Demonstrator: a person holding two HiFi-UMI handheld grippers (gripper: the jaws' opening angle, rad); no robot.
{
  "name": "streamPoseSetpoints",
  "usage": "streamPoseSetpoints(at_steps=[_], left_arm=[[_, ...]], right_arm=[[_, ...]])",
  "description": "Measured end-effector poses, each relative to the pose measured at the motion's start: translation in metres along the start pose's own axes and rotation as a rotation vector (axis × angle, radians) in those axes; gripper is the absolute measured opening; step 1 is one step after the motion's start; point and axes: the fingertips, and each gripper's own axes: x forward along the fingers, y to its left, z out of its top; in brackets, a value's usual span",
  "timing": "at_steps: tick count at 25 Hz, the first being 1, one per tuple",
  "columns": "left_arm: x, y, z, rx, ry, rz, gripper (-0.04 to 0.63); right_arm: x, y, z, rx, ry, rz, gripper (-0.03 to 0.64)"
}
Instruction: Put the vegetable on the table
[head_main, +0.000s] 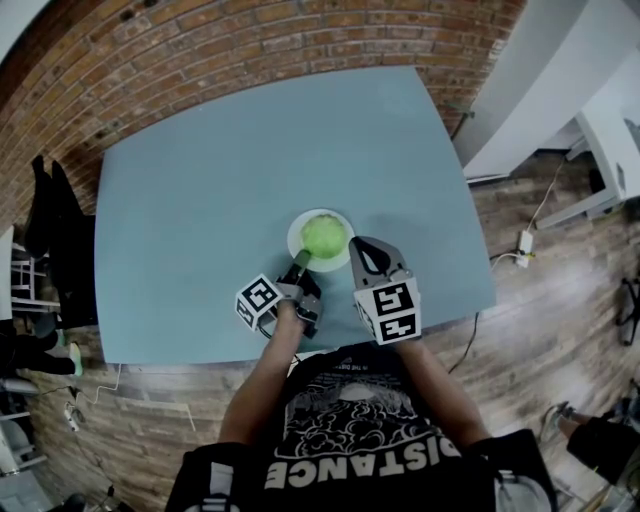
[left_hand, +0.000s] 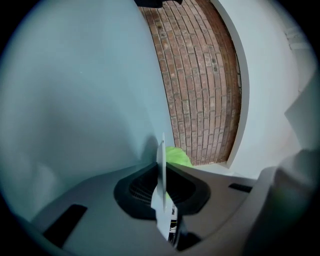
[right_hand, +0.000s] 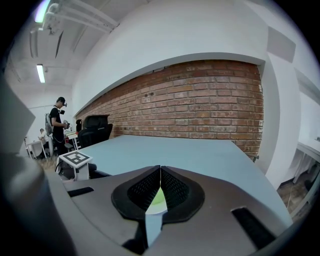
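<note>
Pinching the plate's (head_main: 292, 238) 7 o'clock rim, your left gripper (head_main: 299, 265) steadies it; the vegetable (head_main: 323, 237) sits on it, not yet on the bench (head_main: 220, 200). Your right gripper (head_main: 362, 245), pressed together at 4 o'clock, likely needs to spread and take it.

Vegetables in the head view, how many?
1: the green vegetable, on the white plate near the table's front edge; the left gripper clamps the plate's rim. None seems hidden.

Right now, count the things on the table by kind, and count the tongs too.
white plate: 1
green vegetable: 1
tongs: 2, the left tongs and the right tongs
total: 4
</note>
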Motion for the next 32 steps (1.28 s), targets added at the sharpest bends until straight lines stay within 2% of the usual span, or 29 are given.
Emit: streamPoseSetpoints(at_steps=[13, 26, 32], left_arm=[[0.008, 0.007, 0.006, -0.005, 0.016, 0.050, 0.029], [0.010, 0.014, 0.011, 0.099, 0.051, 0.210, 0.029], [0.009, 0.017, 0.011, 0.197, 0.087, 0.284, 0.029]], right_arm=[[0.008, -0.002, -0.007, 0.004, 0.020, -0.003, 0.009], [0.010, 0.003, -0.010, -0.017, 0.037, 0.012, 0.009], [0.010, 0.005, -0.007, -0.035, 0.036, 0.012, 0.009]])
